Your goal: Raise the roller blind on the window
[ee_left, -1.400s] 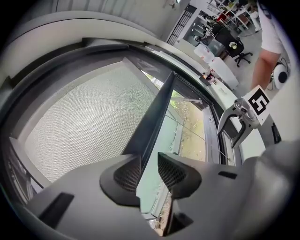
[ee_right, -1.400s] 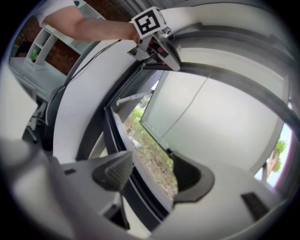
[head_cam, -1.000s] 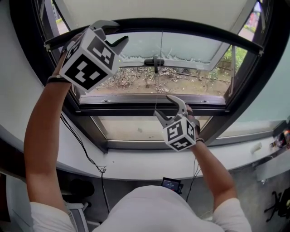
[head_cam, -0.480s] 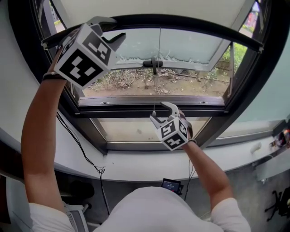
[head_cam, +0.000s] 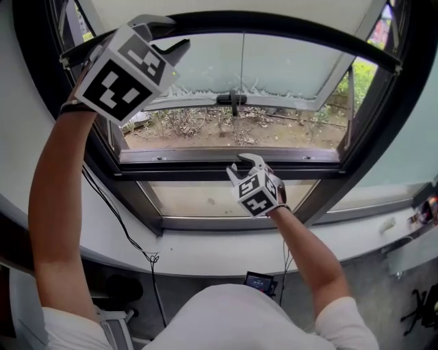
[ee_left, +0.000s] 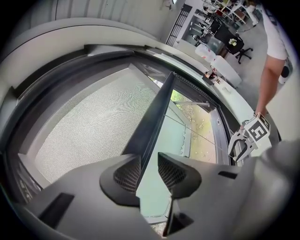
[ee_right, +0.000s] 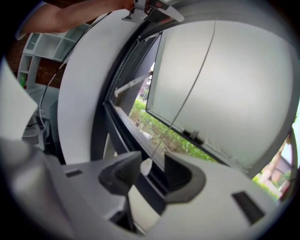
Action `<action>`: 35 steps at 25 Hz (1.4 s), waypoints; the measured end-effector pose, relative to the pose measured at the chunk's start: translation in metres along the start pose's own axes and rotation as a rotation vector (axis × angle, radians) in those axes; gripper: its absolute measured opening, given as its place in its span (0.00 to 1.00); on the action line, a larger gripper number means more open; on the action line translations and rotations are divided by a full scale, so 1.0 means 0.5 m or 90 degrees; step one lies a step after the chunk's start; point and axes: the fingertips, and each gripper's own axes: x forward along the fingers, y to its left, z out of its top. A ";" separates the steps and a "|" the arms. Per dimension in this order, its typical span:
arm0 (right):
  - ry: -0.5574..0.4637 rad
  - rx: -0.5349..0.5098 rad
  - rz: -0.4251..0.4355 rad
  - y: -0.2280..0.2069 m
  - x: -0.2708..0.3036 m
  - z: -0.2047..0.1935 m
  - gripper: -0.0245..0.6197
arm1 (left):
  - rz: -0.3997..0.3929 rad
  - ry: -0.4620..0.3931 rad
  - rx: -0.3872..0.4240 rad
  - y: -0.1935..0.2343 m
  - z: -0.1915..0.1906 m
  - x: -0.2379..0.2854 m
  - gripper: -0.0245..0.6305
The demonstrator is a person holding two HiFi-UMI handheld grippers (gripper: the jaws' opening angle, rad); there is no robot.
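Note:
The pale roller blind ends in a dark bottom bar that arcs across the window top. My left gripper is high at the left, shut on that bar. In the left gripper view the bar runs between the left gripper's pads. A thin pull cord hangs from the bar to a small white knob. My right gripper is at the lower frame. The right gripper's jaws have just been closing with the knob between them, close to the left pad and clear of the right.
The window sash is tilted outward, with a dark handle at its middle. A white sill runs below. A black cable hangs at the left and a small device sits under the sill.
My left gripper and the blind's bar have risen a little. The right gripper has moved left to the cord's end, rolled, and its jaws stand narrower around the knob.

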 end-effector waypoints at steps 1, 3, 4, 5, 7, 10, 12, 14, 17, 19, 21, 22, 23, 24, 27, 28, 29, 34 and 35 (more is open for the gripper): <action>0.005 0.003 0.002 -0.001 0.005 -0.002 0.29 | 0.002 0.000 0.001 0.003 0.002 -0.001 0.22; 0.013 0.004 0.000 -0.002 0.014 -0.007 0.25 | 0.005 0.000 0.002 0.006 0.005 -0.001 0.22; 0.015 0.003 -0.003 -0.003 0.018 -0.009 0.20 | 0.006 0.001 0.002 0.006 0.005 -0.001 0.22; 0.017 0.001 -0.005 -0.003 0.021 -0.010 0.17 | 0.006 0.001 0.003 0.006 0.005 0.000 0.22; 0.019 -0.004 -0.005 -0.001 0.024 -0.008 0.17 | 0.008 0.002 0.004 0.005 0.004 -0.001 0.22; 0.021 -0.027 -0.006 0.003 0.024 -0.003 0.16 | 0.009 0.003 0.002 0.006 0.003 -0.002 0.22; 0.021 -0.038 -0.009 0.003 0.022 -0.003 0.16 | 0.007 0.005 0.003 0.006 0.003 -0.002 0.22; 0.016 -0.040 -0.009 0.001 0.022 0.001 0.16 | 0.005 0.008 0.004 0.006 0.003 -0.001 0.22; 0.006 -0.032 -0.006 -0.002 0.020 0.011 0.16 | 0.006 0.008 0.004 0.006 0.004 -0.001 0.22; 0.004 -0.028 -0.003 -0.002 0.020 0.016 0.16 | 0.007 0.008 0.002 0.005 0.004 -0.002 0.22; 0.010 -0.030 -0.005 -0.004 0.023 0.017 0.16 | 0.007 0.009 0.003 0.005 0.004 -0.002 0.22; 0.015 -0.034 -0.008 -0.005 0.025 0.016 0.16 | 0.007 0.009 0.003 0.004 0.004 -0.002 0.22; 0.018 -0.038 -0.010 -0.005 0.027 0.016 0.14 | 0.008 0.009 0.004 0.004 0.004 -0.002 0.22; 0.020 -0.041 -0.010 -0.005 0.029 0.015 0.14 | 0.008 0.009 0.004 0.004 0.004 -0.001 0.22; 0.025 -0.039 -0.007 -0.003 0.031 0.015 0.13 | 0.008 0.005 0.000 0.005 0.004 0.000 0.22; 0.027 -0.040 -0.007 -0.004 0.030 0.015 0.13 | 0.008 0.004 0.000 0.005 0.004 0.000 0.22; 0.030 -0.043 -0.008 -0.004 0.029 0.014 0.13 | 0.007 0.003 0.000 0.005 0.003 0.000 0.22; 0.022 -0.056 -0.032 -0.014 0.014 0.010 0.12 | 0.016 -0.007 -0.005 0.011 0.005 0.001 0.23; 0.017 -0.055 -0.035 -0.015 0.010 0.011 0.12 | 0.020 -0.009 -0.006 0.014 0.007 0.002 0.23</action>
